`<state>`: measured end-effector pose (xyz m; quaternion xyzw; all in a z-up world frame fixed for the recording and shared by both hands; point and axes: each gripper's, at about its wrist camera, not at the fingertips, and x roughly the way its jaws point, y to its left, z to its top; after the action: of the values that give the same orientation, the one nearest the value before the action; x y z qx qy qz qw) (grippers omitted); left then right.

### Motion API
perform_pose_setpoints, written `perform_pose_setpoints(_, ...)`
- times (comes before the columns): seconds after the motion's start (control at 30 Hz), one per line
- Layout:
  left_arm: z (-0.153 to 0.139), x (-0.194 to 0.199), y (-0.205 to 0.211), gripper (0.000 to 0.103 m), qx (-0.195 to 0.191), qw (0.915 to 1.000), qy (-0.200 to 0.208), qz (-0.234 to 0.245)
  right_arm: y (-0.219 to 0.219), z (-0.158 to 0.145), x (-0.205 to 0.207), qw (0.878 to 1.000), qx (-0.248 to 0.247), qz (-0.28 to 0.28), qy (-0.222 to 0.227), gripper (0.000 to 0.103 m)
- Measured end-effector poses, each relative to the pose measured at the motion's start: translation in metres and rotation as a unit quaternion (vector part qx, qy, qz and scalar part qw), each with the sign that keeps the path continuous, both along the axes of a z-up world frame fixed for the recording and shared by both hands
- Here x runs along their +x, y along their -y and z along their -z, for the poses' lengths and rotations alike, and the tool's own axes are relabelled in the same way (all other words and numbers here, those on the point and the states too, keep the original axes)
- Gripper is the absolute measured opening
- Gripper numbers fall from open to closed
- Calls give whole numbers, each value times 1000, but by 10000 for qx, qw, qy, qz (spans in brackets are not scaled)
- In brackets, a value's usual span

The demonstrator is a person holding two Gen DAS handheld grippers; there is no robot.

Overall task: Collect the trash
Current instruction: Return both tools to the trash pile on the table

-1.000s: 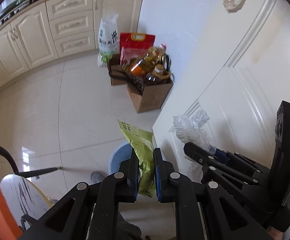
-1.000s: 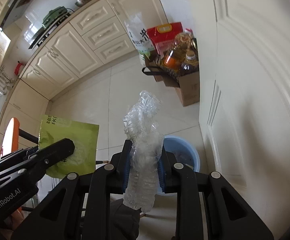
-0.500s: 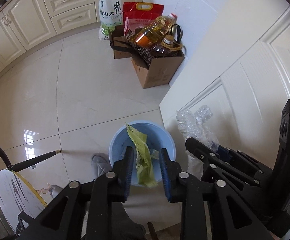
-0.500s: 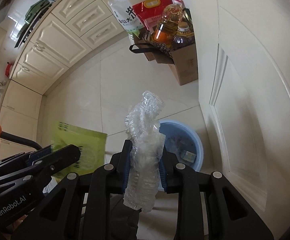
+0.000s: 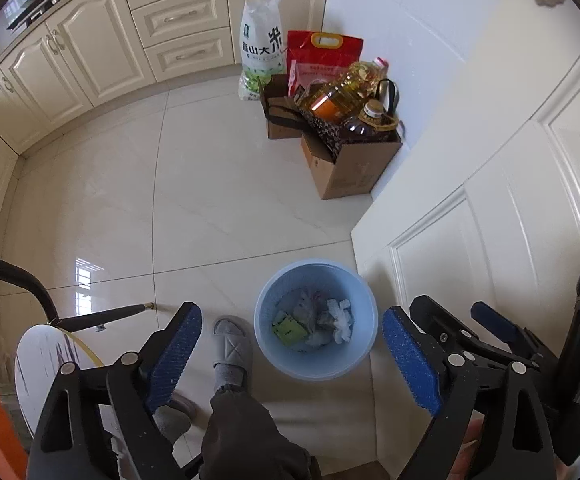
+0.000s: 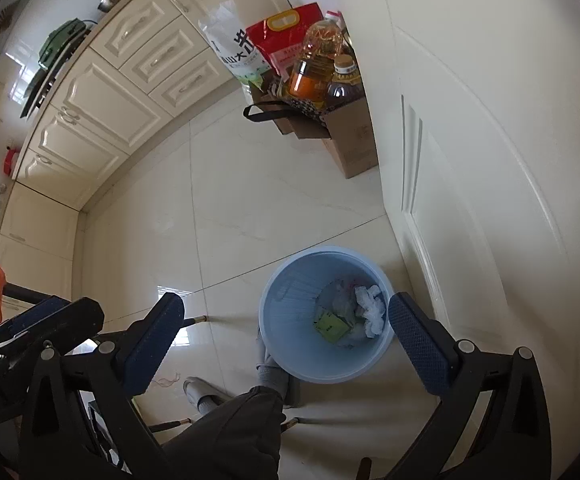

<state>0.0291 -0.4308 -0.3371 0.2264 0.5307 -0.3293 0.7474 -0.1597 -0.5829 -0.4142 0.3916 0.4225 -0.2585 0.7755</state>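
Observation:
A light blue trash bin (image 5: 277, 360) stands on the tiled floor next to a white door; it also shows in the right wrist view (image 6: 290, 344). Inside lie a green wrapper (image 5: 288, 329), crumpled white paper (image 5: 341, 318) and clear plastic; the wrapper (image 6: 330, 325) and paper (image 6: 370, 307) show in the right wrist view too. My left gripper (image 5: 292, 354) is open and empty above the bin. My right gripper (image 6: 283, 328) is open and empty above the bin. The right gripper's fingers (image 5: 490, 320) show at the right of the left wrist view.
A cardboard box (image 5: 350, 168) with oil bottles (image 5: 342, 92), a red bag (image 5: 322, 60) and a white rice bag (image 5: 259, 52) stands by the wall. Cream cabinets (image 5: 89, 48) line the back. The person's grey slipper (image 5: 229, 344) is beside the bin. A chair (image 5: 41, 344) is at left.
Both grippers opened wide. The green wrapper dropped from the left gripper and the crushed clear bottle from the right; both are gone from the fingers, and the wrapper lies in the bin.

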Motion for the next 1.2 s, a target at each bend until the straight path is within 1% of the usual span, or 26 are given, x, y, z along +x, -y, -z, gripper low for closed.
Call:
perform_pose_setpoints(0.2, -38, -27, -29, 93, -311, 9992, 264, -36, -11, -36, -11, 9996, -201, 116, 169, 103)
perform_pose_setpoints(0.27, -52, -34, -45, 93, -442, 9986, 287, -62, -17, -53, -14, 9992, -291, 107, 254, 103)
perform_pose_setpoints(0.37, -75, -46, -68, 93, -664, 9967, 455, -91, -29, -78, -17, 9983, -456, 31, 359, 103)
perform_pose_setpoints(0.47, -102, -60, -100, 93, -948, 9936, 613, -107, -45, -109, -21, 9964, -664, -57, 515, 103)
perform_pose_setpoints(0.6, -137, -78, -148, 95, -1326, 9868, 913, -173, -75, -157, -24, 9917, -1007, -237, 768, 103)
perform_pose_setpoints(0.77, -173, -101, -223, 99, -1786, 9735, 1348, -463, -120, -216, -26, 9815, -1412, -544, 1172, 103)
perform_pose_setpoints(0.9, -197, -120, -288, 100, -2084, 9593, 1739, -777, -165, -261, -21, 9693, -1726, -900, 1503, 103)
perform_pose_setpoints(1.0, -212, -139, -336, 102, -2267, 9466, 2033, -1058, -201, -291, -14, 9586, -1921, -1194, 1727, 103)
perform_pose_setpoints(1.13, -226, -158, -406, 102, -2421, 9274, 2407, -1532, -245, -318, -7, 9443, -2109, -1567, 1982, 103)
perform_pose_setpoints(1.2, -228, -167, -437, 102, -2466, 9183, 2535, -1778, -268, -330, -3, 9361, -2191, -1762, 2112, 103)
